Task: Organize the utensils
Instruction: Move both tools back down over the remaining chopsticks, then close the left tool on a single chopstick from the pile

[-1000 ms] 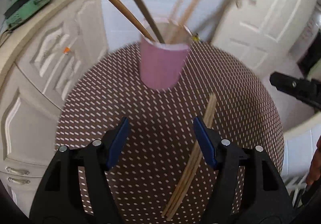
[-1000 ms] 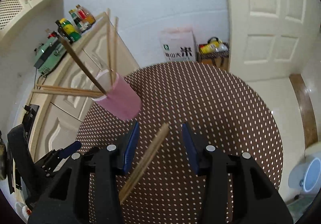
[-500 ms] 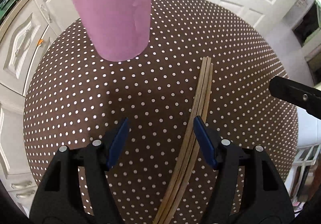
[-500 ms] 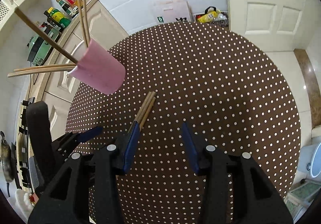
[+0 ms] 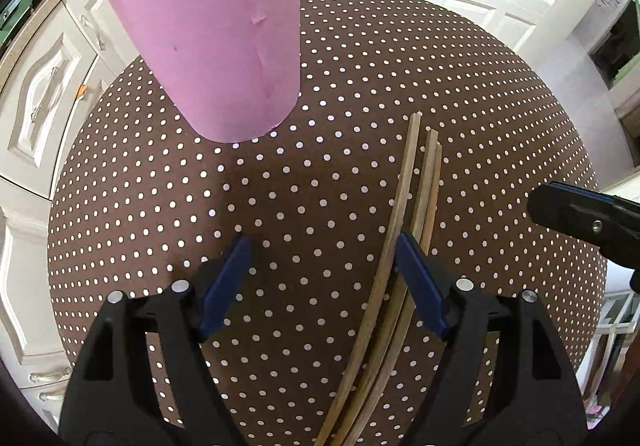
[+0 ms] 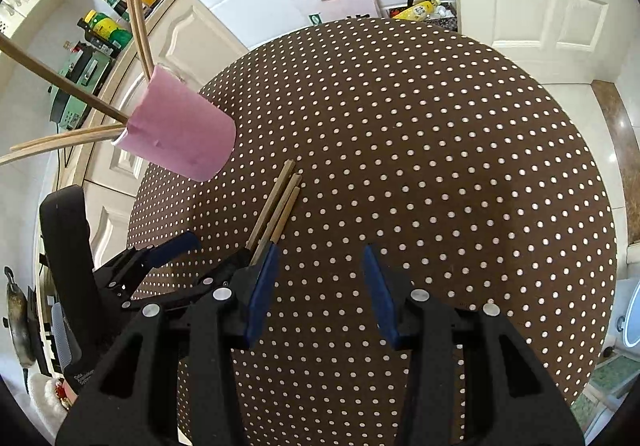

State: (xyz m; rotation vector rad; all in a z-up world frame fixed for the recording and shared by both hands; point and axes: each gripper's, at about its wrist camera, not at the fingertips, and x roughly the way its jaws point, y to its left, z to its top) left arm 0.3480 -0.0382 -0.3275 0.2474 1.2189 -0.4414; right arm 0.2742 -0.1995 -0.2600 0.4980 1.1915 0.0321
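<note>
A bundle of wooden chopsticks (image 5: 414, 190) was seen lying flat on the brown polka-dot tablecloth (image 5: 320, 182), its far tips pointing toward 12 o'clock in the left wrist view. The left gripper (image 5: 322, 270) was caught with its jaws opening and nothing pressed between them; the sticks were crossed by its right finger (image 5: 420, 286), with one stick just inside the gap. The right gripper (image 6: 318, 286) was held partly open and empty, the bundle lying at about 10 o'clock beyond its left finger (image 6: 262, 292). A pink cup (image 5: 216, 46) holding more chopsticks was pictured at 11 o'clock.
</note>
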